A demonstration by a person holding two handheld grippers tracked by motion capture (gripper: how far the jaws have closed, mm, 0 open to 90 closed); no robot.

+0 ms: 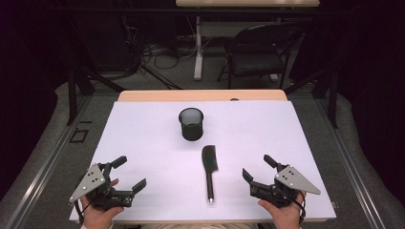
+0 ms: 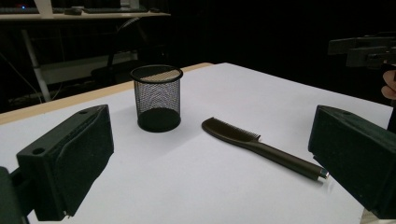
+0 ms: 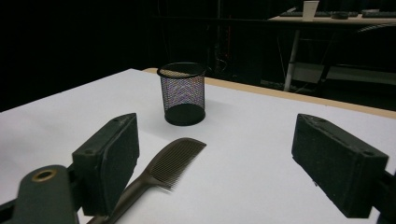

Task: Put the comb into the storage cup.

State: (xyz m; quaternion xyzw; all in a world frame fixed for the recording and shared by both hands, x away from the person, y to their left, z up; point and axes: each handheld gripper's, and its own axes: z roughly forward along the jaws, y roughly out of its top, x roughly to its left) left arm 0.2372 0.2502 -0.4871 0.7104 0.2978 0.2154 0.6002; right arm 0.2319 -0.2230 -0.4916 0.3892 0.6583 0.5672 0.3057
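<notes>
A black mesh cup (image 1: 191, 123) stands upright and empty near the middle of the white table top (image 1: 143, 138); I also see the cup (image 2: 156, 98) in the left gripper view and the cup (image 3: 182, 93) in the right gripper view. A dark comb (image 1: 209, 169) lies flat in front of it, teeth end toward the cup, handle toward me. The comb (image 2: 261, 148) and comb (image 3: 161, 175) lie between both grippers. My left gripper (image 1: 130, 173) rests open at the near left. My right gripper (image 1: 258, 168) rests open at the near right. Neither holds anything.
A bare wooden strip (image 1: 200, 95) borders the table's far edge. Beyond it stand a black folding chair (image 1: 260, 52) and a desk leg (image 1: 198, 47) on the floor. Metal rails (image 1: 43, 162) run along both sides of the table.
</notes>
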